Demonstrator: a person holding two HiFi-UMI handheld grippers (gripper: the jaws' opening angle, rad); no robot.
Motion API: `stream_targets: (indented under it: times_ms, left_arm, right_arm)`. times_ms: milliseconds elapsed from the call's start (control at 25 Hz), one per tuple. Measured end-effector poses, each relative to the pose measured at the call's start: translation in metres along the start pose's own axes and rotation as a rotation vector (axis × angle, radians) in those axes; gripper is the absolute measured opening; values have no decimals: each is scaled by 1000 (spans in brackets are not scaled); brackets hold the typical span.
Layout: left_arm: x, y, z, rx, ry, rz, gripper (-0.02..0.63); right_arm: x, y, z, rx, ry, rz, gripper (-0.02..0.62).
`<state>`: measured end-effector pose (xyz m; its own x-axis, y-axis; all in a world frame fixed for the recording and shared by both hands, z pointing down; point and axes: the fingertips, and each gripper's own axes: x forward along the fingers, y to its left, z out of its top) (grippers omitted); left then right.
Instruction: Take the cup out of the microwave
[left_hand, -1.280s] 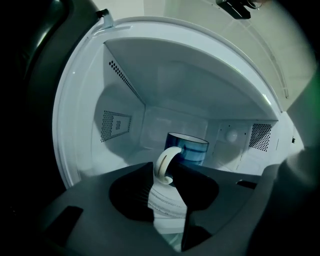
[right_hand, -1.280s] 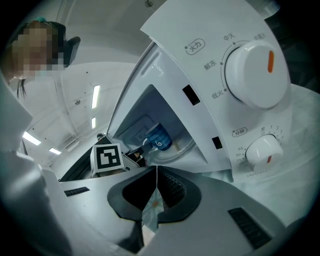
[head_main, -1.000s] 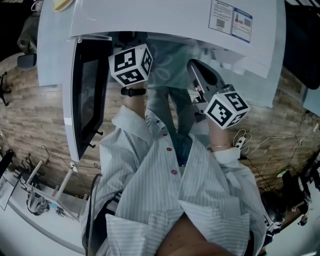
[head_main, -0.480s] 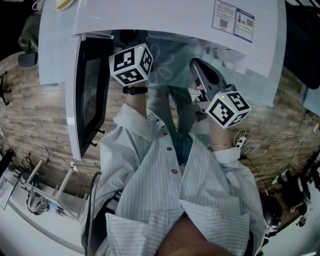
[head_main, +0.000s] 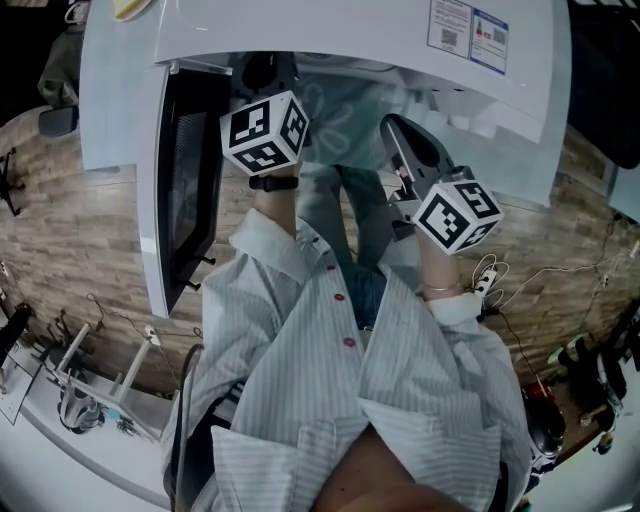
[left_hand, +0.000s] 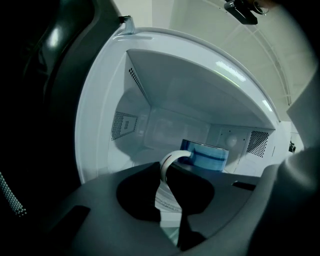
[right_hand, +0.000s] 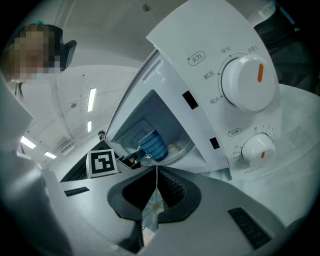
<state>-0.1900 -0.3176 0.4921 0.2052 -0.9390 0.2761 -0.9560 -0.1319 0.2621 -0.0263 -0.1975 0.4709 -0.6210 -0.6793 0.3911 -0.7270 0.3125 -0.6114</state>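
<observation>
Two grippers are in play, and only one is at the cup. The cup is blue with stripes and stands upright deep inside the open microwave, toward the back wall. Its white handle sticks out toward the opening, at about 8 o'clock from the cup's body.

The left gripper reaches into the microwave. From its tips, the cup sits just ahead at about 1 o'clock. The handle is right between the two jaws. Those jaws have just been closing, and now they look like they pinch the handle from both sides, so the cup seems caught.

The right gripper waits outside, in front of the knobs. Its jaws are squeezed together with nothing in them. From there the cup is far ahead at about 12 o'clock, well apart from it. So the left one is much nearer and should do the pulling. I think the next move is to bring the cup straight back out through the opening and keep it upright, clear of the door at 9 o'clock.

Compared with a second ago, both hands sit in almost the same spots. The one real change is the left jaws coming together around the handle.
</observation>
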Motion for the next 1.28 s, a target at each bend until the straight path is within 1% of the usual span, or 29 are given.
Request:
stream_targets:
  times_ms: [360,560,720,920,1160,1280]
  left_arm:
    - [-15,-3,-2,-6,4,-41,48]
    - [-23,-6,-6,-13,13,-79,47]
    - [-33,-10,-4,-10,-1,-98,47]
    - [-46,-17,-1,14,-21,-104,47]
    - [-68,-29,0,-27,-32,-85,46]
    - [-75,-39,-1,-29,-32,-88,47]
  right_arm:
    - [-5,9,2,4,-33,-26,35]
    - [-10,14,3,11,-73,-49,34]
    - [-15,15,1,17,-91,-54,35]
    - [-21,16,-2,18,-88,-24,34]
    - [-30,16,5,-7,-72,20,34]
    - [-37,11,10,-26,-66,32,35]
